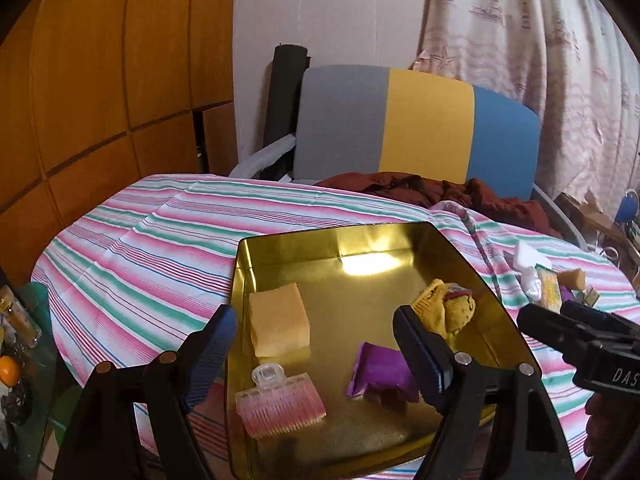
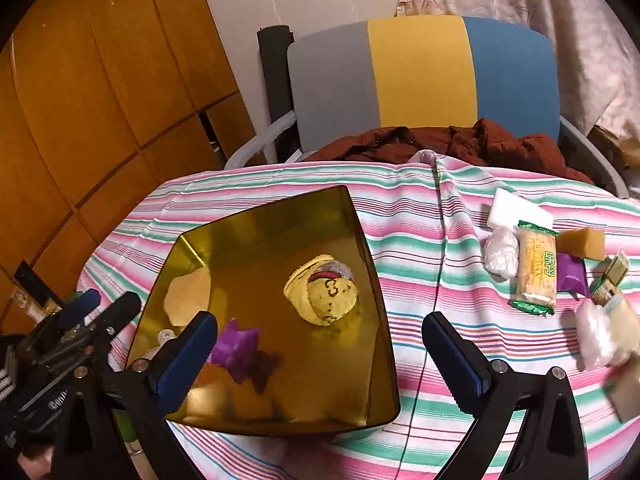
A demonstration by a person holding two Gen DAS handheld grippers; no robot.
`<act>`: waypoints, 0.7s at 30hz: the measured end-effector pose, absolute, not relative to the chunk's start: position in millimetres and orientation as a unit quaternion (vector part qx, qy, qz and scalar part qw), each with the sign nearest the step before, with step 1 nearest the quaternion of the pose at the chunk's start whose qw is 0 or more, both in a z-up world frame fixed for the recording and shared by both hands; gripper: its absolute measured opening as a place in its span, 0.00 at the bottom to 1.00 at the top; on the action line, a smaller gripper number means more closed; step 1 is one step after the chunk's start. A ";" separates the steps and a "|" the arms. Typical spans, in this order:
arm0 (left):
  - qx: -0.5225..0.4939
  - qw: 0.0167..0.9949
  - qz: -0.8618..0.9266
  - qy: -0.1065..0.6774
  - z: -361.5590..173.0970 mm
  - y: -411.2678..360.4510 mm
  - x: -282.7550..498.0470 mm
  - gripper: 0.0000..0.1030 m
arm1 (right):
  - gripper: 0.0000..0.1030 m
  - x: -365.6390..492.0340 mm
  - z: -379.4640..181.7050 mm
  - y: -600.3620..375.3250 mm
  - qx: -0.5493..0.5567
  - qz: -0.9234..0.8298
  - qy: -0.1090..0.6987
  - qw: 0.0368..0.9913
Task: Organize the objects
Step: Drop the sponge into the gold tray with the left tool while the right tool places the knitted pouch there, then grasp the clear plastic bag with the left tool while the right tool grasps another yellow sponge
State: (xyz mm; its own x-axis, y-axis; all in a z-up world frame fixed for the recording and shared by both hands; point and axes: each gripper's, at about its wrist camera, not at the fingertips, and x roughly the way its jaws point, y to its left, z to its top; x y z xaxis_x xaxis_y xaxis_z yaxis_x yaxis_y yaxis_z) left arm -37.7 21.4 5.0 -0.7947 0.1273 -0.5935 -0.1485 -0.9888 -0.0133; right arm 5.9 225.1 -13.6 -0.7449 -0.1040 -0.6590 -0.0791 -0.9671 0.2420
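A gold tin tray (image 1: 360, 292) (image 2: 256, 280) lies on the striped tablecloth (image 1: 140, 260). In it are a yellow sponge (image 1: 280, 320), a pink hair roller clip (image 1: 280, 404), a purple packet (image 1: 380, 368) (image 2: 236, 344) and a yellow fabric pouch (image 1: 444, 308) (image 2: 322, 296). My left gripper (image 1: 316, 354) hovers open over the tray's near half, holding nothing. My right gripper (image 2: 322, 358) is open and empty above the tray's right front corner. Loose items lie to the right: a white block (image 2: 516, 208), a white plastic wad (image 2: 500, 256), a green snack bar (image 2: 536, 272), a brown sponge (image 2: 580, 242) and another purple packet (image 2: 572, 276).
A grey, yellow and blue chair back (image 2: 420, 72) with a dark red garment (image 2: 460, 140) stands behind the table. Wooden cabinets (image 1: 100, 80) fill the left. A small box (image 2: 612, 276) and a pale plastic bag (image 2: 596, 336) lie at the far right edge.
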 end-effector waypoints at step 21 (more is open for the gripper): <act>-0.314 0.128 0.938 0.075 -4.6 64.4 -18.8 0.79 | 1.00 26.7 -21.9 273.6 0.375 -0.915 -0.141 -0.046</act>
